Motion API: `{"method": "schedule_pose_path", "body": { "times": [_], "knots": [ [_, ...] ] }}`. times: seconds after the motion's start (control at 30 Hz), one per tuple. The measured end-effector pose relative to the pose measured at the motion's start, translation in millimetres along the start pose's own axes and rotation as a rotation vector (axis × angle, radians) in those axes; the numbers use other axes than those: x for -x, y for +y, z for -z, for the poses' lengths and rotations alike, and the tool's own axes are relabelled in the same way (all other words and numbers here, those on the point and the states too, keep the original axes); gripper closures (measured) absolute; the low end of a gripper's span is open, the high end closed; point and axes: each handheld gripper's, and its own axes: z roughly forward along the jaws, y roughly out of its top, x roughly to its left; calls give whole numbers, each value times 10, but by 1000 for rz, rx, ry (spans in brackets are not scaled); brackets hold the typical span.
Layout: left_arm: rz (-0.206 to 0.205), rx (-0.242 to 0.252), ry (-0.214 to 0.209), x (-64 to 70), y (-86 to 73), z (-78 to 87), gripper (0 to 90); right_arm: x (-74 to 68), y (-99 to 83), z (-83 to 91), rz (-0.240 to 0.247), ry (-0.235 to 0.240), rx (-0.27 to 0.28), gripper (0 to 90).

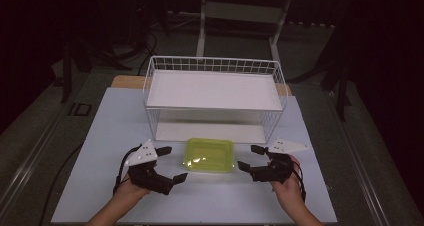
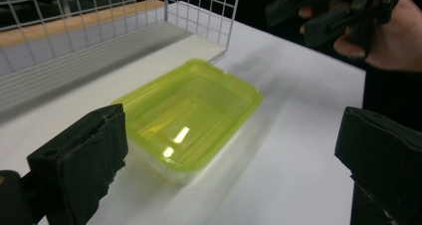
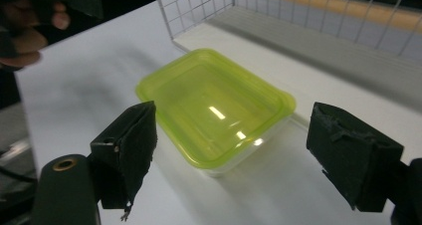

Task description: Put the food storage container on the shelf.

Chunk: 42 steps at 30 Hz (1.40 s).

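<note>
A shallow box with a yellow-green lid [image 1: 210, 155] lies on the white table just in front of the wire rack. My left gripper [image 1: 171, 163] stands open to the box's left, jaws wide apart and pointing at it. My right gripper [image 1: 250, 157] stands open to its right, also aimed at it. In the left gripper view the box [image 2: 191, 110] lies a little beyond the left gripper [image 2: 234, 155], whose jaws hold nothing. In the right gripper view the box [image 3: 215, 105] lies just past the right gripper [image 3: 239, 150], apart from both pads.
A white wire rack [image 1: 215, 98] with a flat upper shelf and a lower board stands behind the box. The white tabletop [image 1: 100, 151] stretches to both sides and ends at a front edge near the person's forearms. The surroundings beyond are dark.
</note>
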Motion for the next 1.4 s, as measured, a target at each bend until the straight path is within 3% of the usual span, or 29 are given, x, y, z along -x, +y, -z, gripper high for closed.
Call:
{"method": "schedule_pose_path", "body": {
  "times": [0.1,0.17,0.33,0.43,0.57,0.73,0.77,0.8,0.83,0.97,1.03,1.1,1.23,1.33,1.4],
  "knots": [
    [30,-10,-12,-69,66,-94,7,59,27,-54,-64,-18,-4,134],
    [38,-29,-4,-107,99,-163,8,77,45,-107,-91,-84,-22,127],
    [99,-58,-6,-238,106,-323,8,126,61,-261,-186,-87,-47,119],
    [136,-62,1,-324,85,-395,8,127,62,-378,-245,-115,-82,117],
    [184,-77,2,-424,58,-475,8,129,61,-495,-301,-107,-130,125],
    [253,-134,60,-483,2,-571,8,134,37,-589,-398,-78,-173,198],
    [253,-134,60,-483,2,-571,8,134,37,-589,-398,-78,-173,198],
    [278,-136,45,-500,-12,-586,8,143,27,-622,-432,-74,-187,227],
    [288,-131,6,-513,-31,-588,8,156,17,-640,-459,-65,-193,257],
    [291,-182,1,-496,-78,-636,9,171,-18,-693,-508,-55,-216,345],
    [312,-211,41,-495,-102,-653,165,162,-35,-717,-512,-60,-231,364],
    [355,-231,53,-517,-127,-681,187,155,-50,-734,-522,-59,-235,384],
    [436,-246,73,-560,-167,-706,369,154,-83,-729,-570,-53,-232,490],
    [453,-250,67,-572,-178,-717,485,157,-110,-711,-574,-72,-231,579],
    [473,-254,93,-571,-181,-717,580,160,-129,-710,-579,-74,-233,634]
  ]
}}
